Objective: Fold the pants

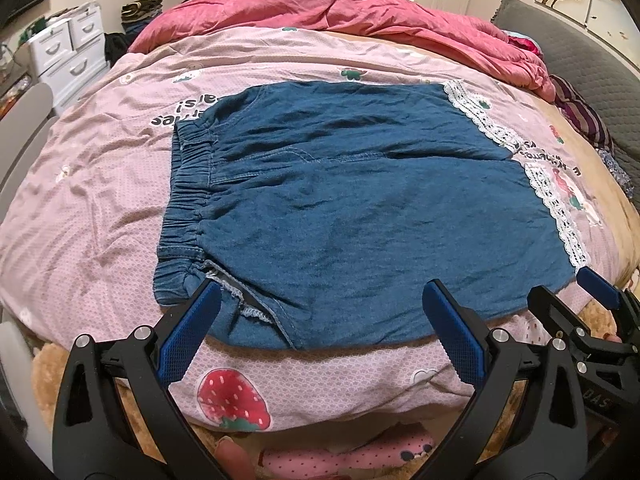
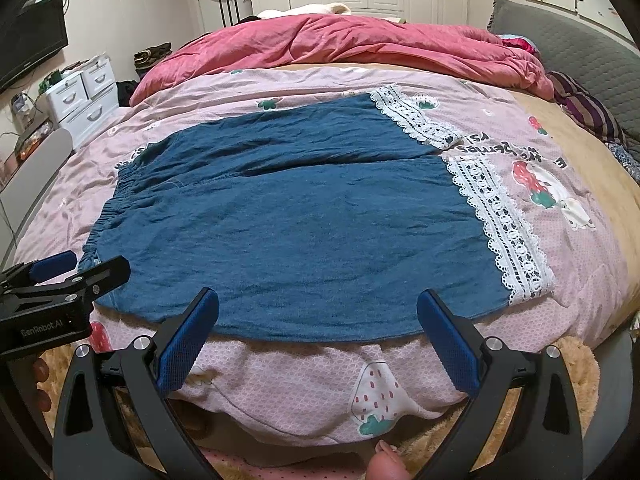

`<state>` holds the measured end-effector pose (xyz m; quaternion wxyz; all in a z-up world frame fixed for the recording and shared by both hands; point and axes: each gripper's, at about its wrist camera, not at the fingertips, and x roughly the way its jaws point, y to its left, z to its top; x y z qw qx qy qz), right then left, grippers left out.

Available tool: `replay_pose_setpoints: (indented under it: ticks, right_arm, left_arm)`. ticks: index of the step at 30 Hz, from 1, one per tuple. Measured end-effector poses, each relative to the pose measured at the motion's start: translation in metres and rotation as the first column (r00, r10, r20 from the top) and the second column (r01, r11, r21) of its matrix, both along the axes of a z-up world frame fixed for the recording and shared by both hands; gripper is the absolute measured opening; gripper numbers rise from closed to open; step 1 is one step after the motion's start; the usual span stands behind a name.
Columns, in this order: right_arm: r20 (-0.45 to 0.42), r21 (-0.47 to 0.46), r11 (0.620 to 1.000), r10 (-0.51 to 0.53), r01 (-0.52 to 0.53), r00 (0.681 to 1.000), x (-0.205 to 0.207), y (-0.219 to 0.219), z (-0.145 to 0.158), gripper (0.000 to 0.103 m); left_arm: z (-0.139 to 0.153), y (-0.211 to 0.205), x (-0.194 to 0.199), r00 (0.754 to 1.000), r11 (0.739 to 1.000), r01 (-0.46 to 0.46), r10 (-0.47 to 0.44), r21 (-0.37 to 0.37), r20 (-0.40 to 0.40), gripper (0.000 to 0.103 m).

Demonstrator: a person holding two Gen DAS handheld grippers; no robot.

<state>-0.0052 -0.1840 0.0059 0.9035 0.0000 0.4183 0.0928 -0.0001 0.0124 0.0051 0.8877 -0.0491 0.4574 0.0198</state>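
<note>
1. We hold the left hand-held gripper (image 1: 322,300) with its jaws spread wide and nothing between them, poised over the near edge of the denim shorts (image 1: 340,208) by the elastic waistband (image 1: 188,200); its left pad (image 1: 192,332) sits just beside the frayed pocket corner.

2. We hold the right hand-held gripper (image 2: 318,308) equally wide and empty, hovering over the same near edge closer to the lace-trimmed hems (image 2: 500,216).

3. The shorts lie flat and fully spread on the pink strawberry-print quilt (image 1: 100,200) atop the bed, waistband to our left, two lace cuffs to our right, the legs lying side by side with a seam between them.

4. In our judgement the folding has not begun: the first step is to take the near leg's edge with both hand-held grippers and carry it over onto the far leg.

5. To do it well, we should pinch only the denim, not the quilt beneath, one grip near the waistband and one near the lace, so the edge lifts evenly.

6. We should raise both ends together and lay the near edge down along the far edge, lace on lace, to avoid a skewed fold.

7. The crumpled red comforter (image 1: 340,12) lies well apart beyond the shorts and should not interfere.
</note>
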Motion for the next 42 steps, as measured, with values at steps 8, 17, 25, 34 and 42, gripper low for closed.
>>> replay_pose_setpoints:
  ticks: [8,17,25,34,42]
  right_arm:
    - [0.001,-0.009,1.0,0.008,-0.008,1.0,0.002,0.001,0.001,0.099]
    - [0.001,-0.024,1.0,0.018,-0.017,1.0,0.008,0.003,0.002,0.099]
    - [0.015,-0.064,0.996,0.057,-0.056,0.998,0.03,0.012,0.006,0.099]
    - [0.011,-0.046,0.981,0.188,-0.187,0.982,0.08,0.048,0.007,0.099]
    - [0.003,0.007,0.941,0.338,-0.338,0.941,0.147,0.088,0.014,0.099]
  left_arm:
    - [0.0,0.001,0.001,1.0,1.0,-0.001,0.001,-0.005,0.0,0.095]
    - [-0.001,0.005,0.003,1.0,1.0,0.0,0.001,-0.021,0.002,0.095]
    - [0.002,0.027,0.025,1.0,0.999,-0.023,0.023,-0.025,0.001,0.095]
    - [0.011,0.091,0.065,0.987,0.987,-0.159,0.159,0.001,0.038,0.095]
    - [0.009,0.145,0.099,0.981,0.983,-0.183,0.183,-0.008,0.063,0.095]
